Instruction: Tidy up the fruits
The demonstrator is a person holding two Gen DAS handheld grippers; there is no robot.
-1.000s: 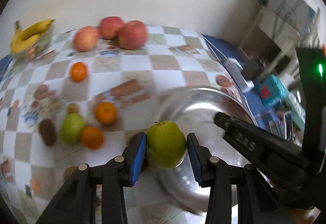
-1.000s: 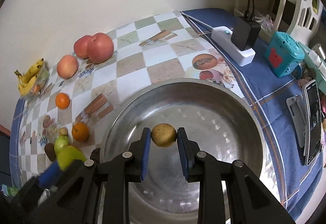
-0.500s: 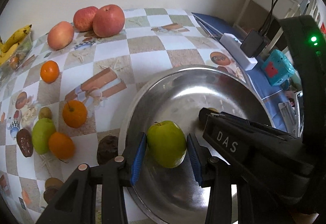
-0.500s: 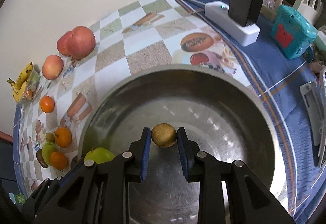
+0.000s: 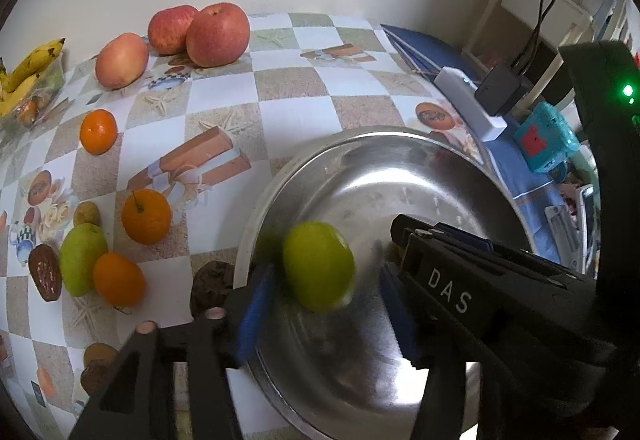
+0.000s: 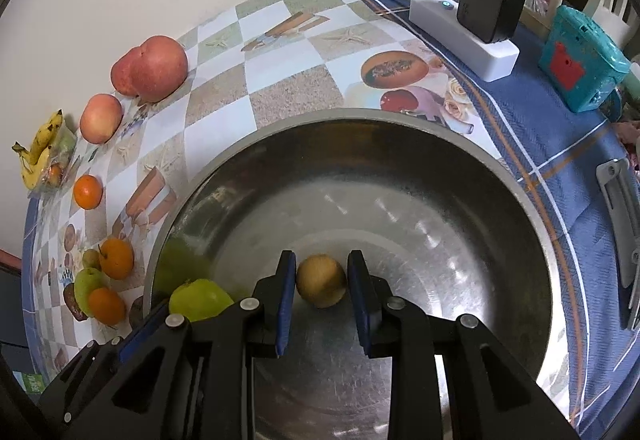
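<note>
A large steel bowl (image 5: 400, 144) (image 6: 520, 208) stands on the checkered tablecloth. My left gripper (image 5: 324, 304) is open over the bowl's left side; a green apple (image 5: 318, 266) sits free and blurred between its spread blue pads, and also shows in the right wrist view (image 6: 198, 298). My right gripper (image 6: 322, 292) is inside the bowl with its pads standing slightly apart from a small brown fruit (image 6: 321, 281) between them. The right gripper's black body (image 5: 500, 292) crosses the left wrist view.
Three red apples (image 5: 218, 34), oranges (image 5: 146, 216), a green pear (image 5: 82, 258), dark small fruits (image 5: 212, 284) and bananas (image 5: 24, 76) lie left of the bowl. A white power strip (image 6: 464, 34), a teal box (image 6: 580, 58) and a phone holder (image 6: 622, 232) are on the right.
Both grippers have moved lower into the bowl. The left jaws have opened and let go of the green apple. The right jaws have opened slightly around the brown fruit.
</note>
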